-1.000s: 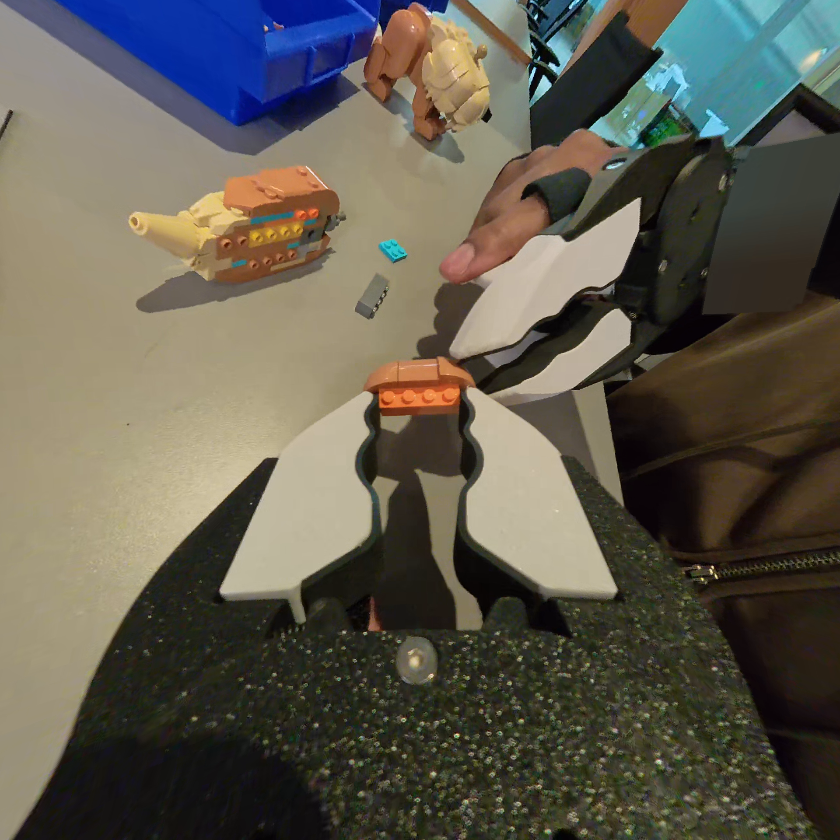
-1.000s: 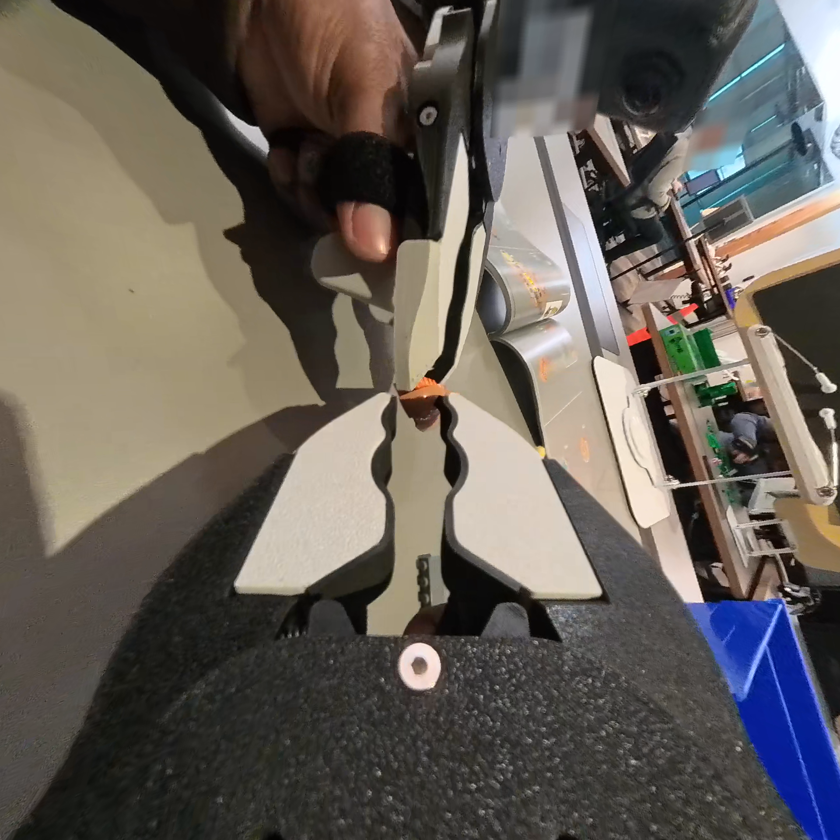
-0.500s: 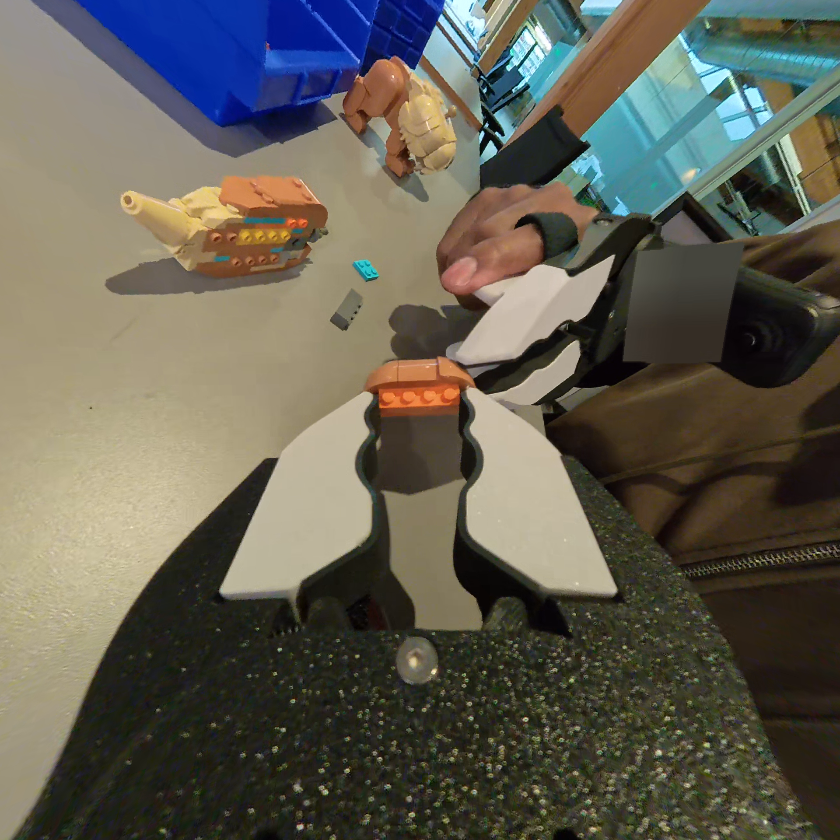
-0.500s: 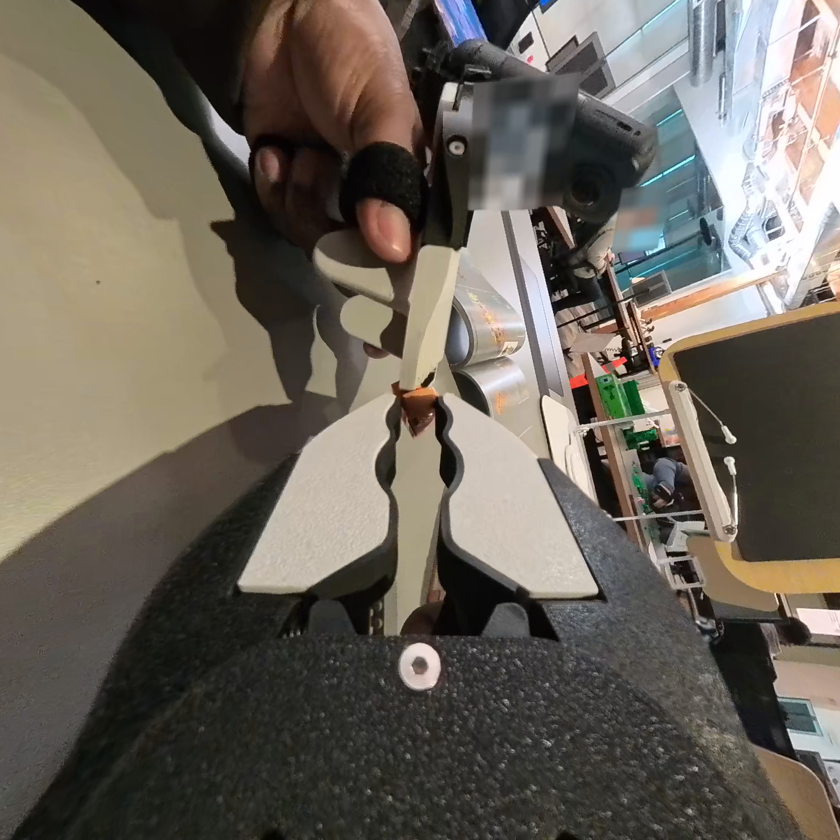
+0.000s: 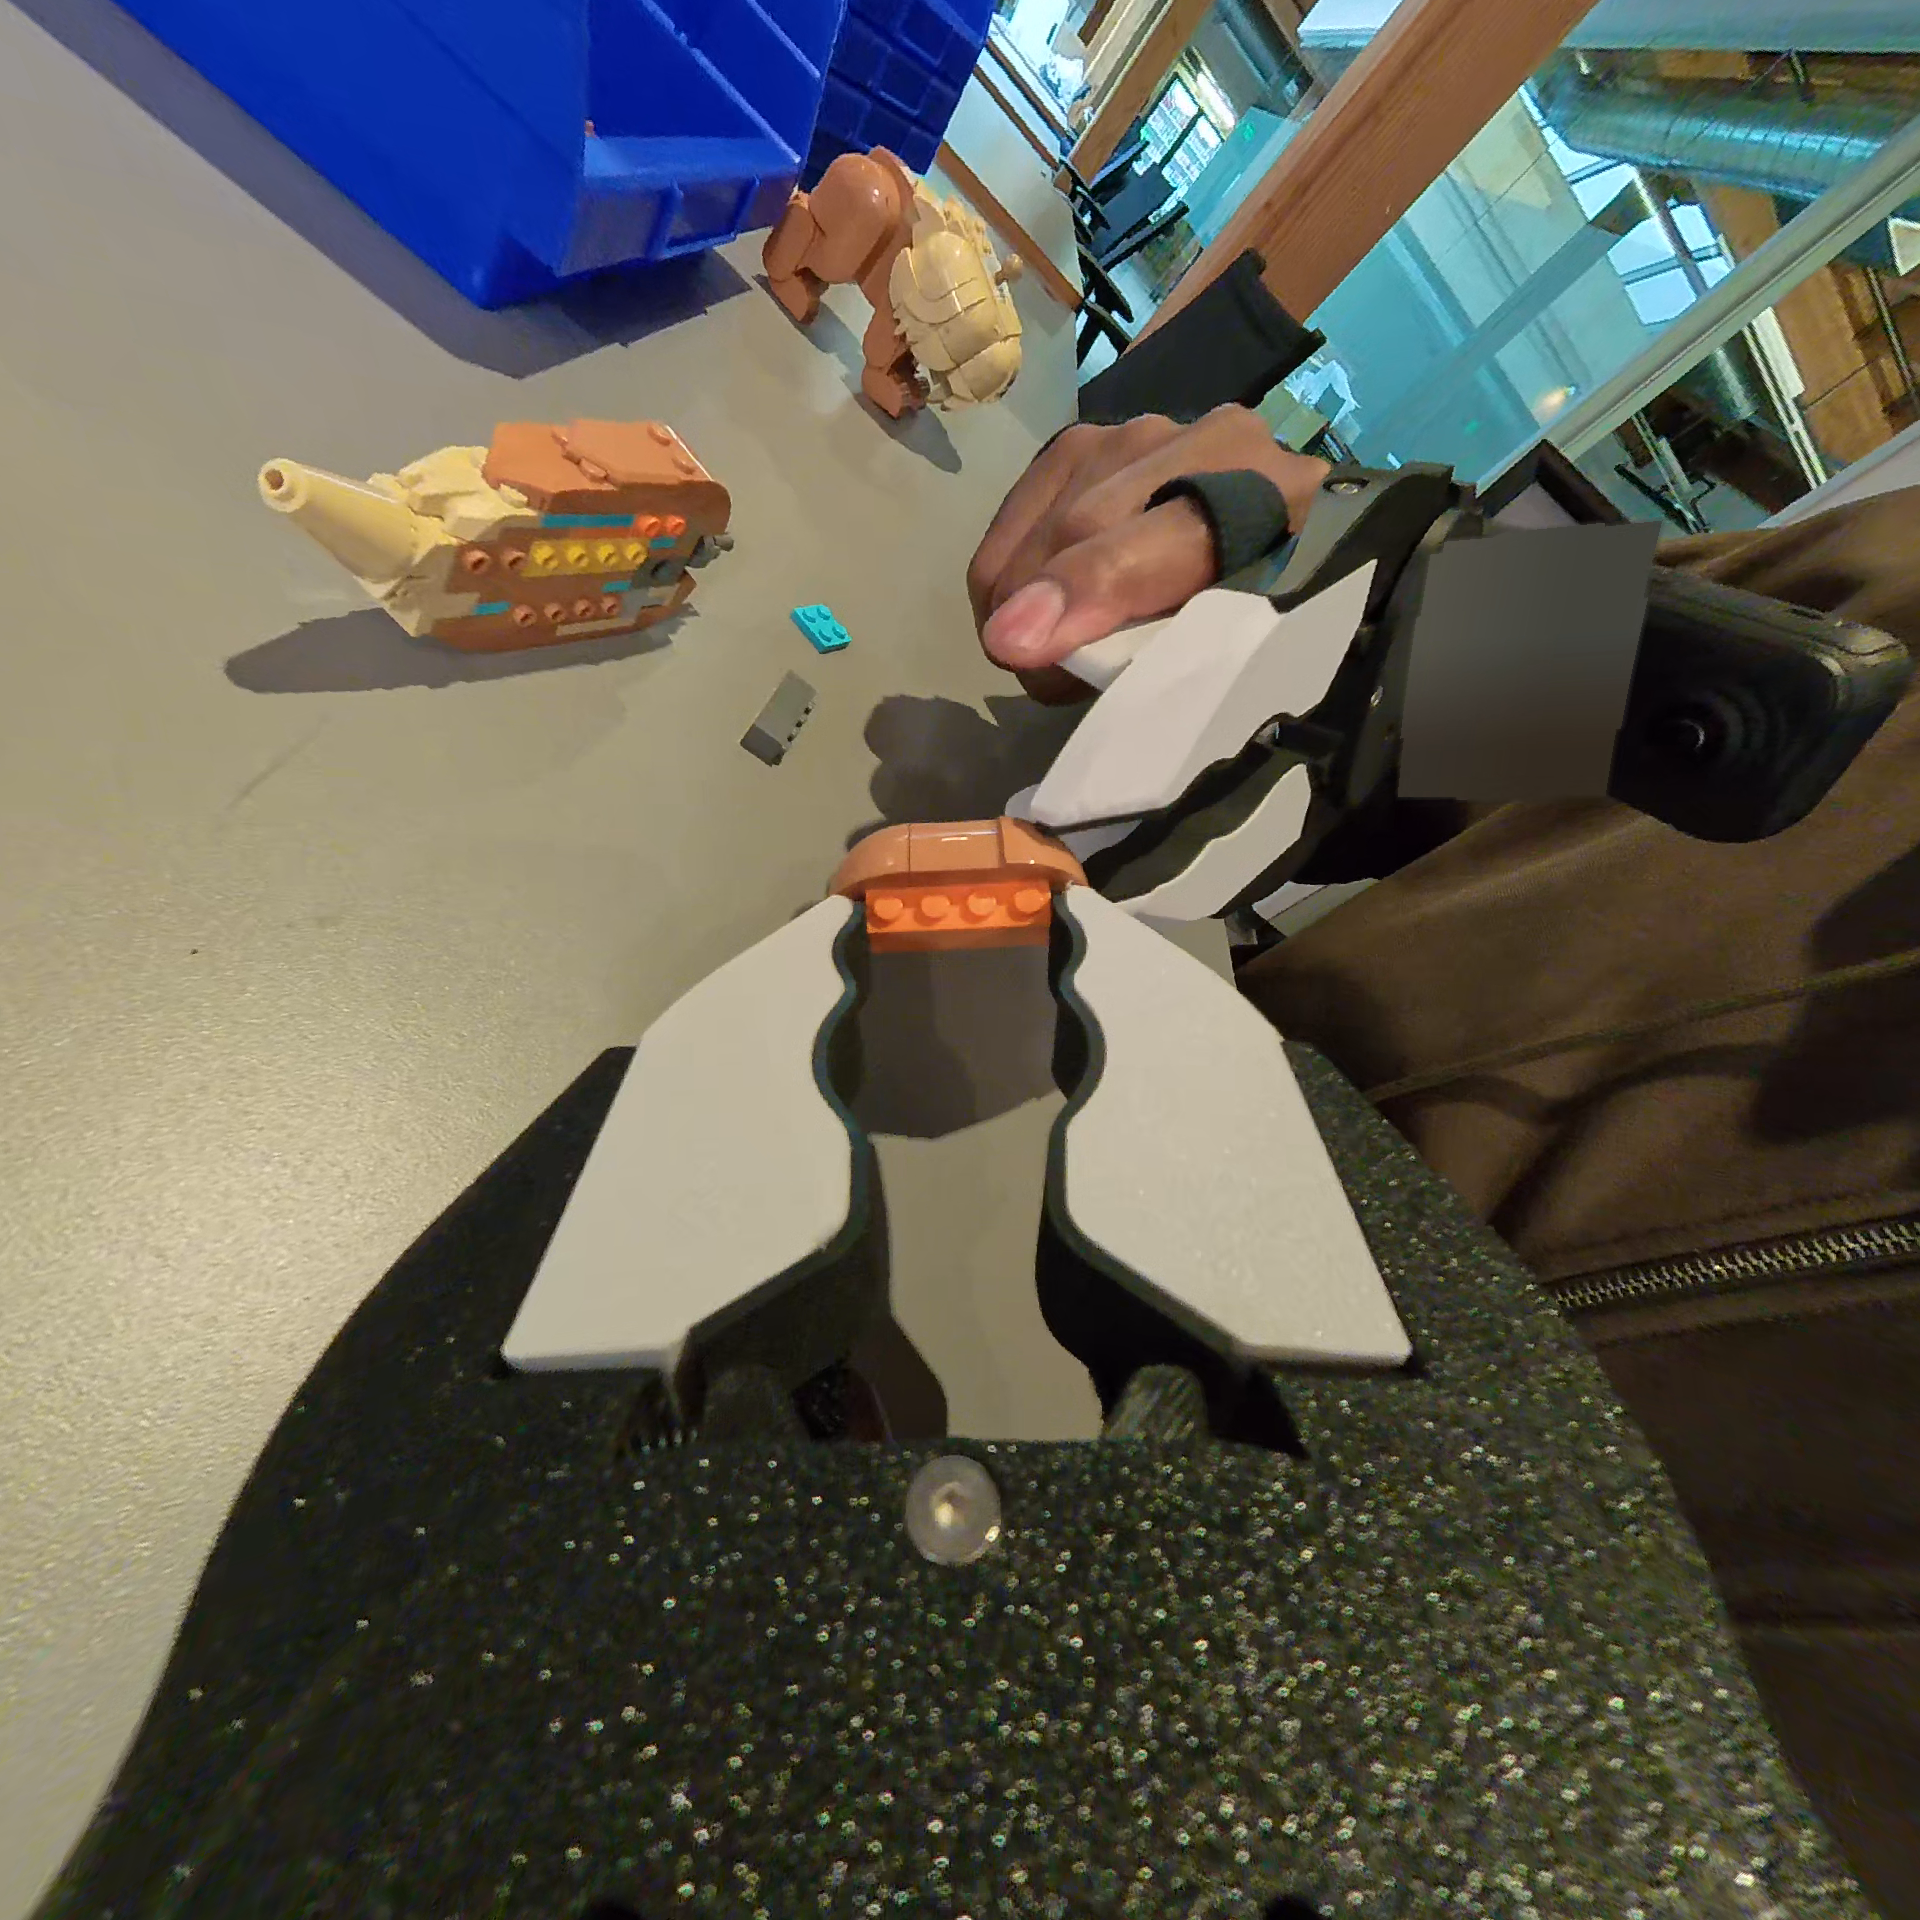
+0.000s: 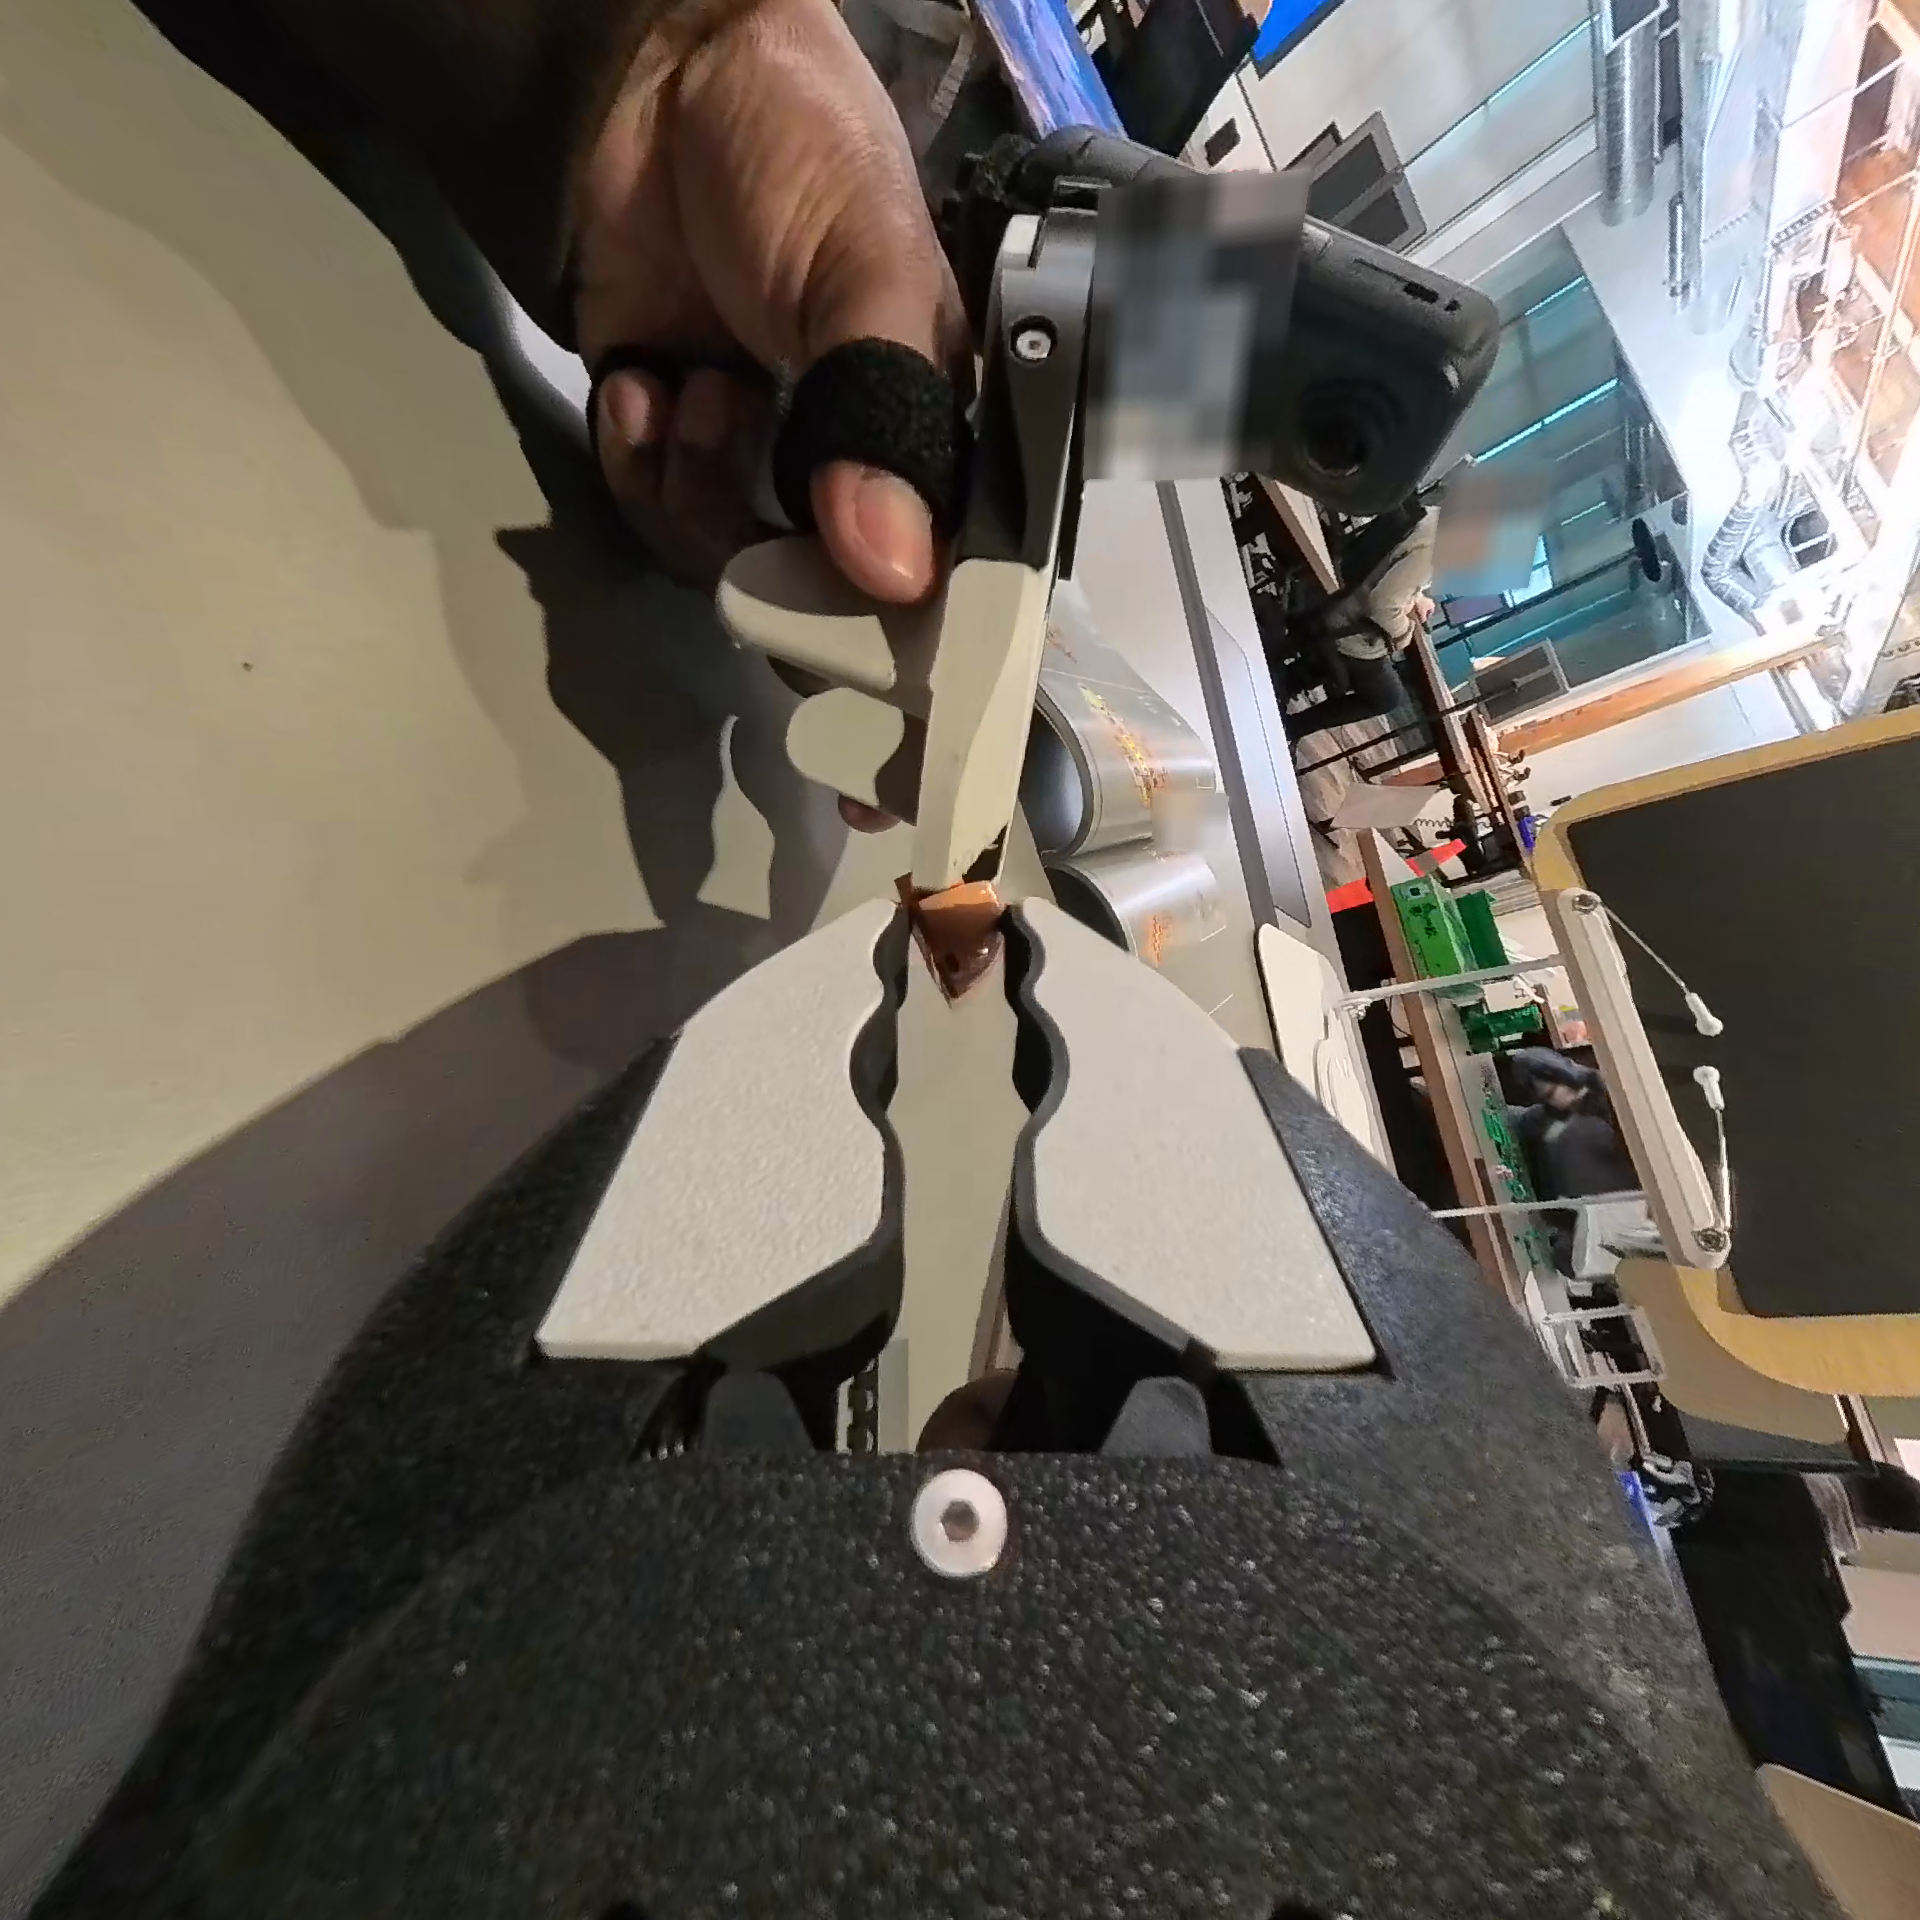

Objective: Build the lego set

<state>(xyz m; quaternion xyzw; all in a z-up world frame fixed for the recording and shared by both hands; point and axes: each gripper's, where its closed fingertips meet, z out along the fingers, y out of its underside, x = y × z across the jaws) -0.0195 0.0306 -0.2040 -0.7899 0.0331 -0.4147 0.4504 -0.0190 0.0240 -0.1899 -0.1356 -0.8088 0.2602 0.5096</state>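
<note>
While the left gripper [image 5: 958,914] clamps a small brick piece [image 5: 958,879] at its tips — orange studded plate under a rounded brown cap — the left wrist view puts that piece at frame centre, lifted off the grey table [image 5: 312,935]. Right gripper [image 5: 1049,821] comes in from the right of the frame, its tips touching the brown cap's right end; a hand [image 5: 1112,561] sits on it. Upper left: half-built tan-and-brown model [image 5: 520,545], with a teal plate [image 5: 821,628] and grey brick [image 5: 779,717] loose just right of it. Second tan/brown model [image 5: 904,281] and blue bins [image 5: 520,135] along the top.

Right wrist view: the right gripper [image 6: 951,940] is narrow, jaws nearly closed with the brown piece [image 6: 954,935] between the tips — grip looks real but contact is partly hidden. Left gripper [image 6: 961,847] drops in from above centre, edge-on, tips on the same piece; its hand [image 6: 758,260] fills the upper left.

Step in hand, as I read it: a two-gripper press or re-grip of this sub-piece, mid-air. Next move likely calls for one gripper holding firm while the other squeezes or lets go, then carrying the piece to the model at upper left and lining up studs.
</note>
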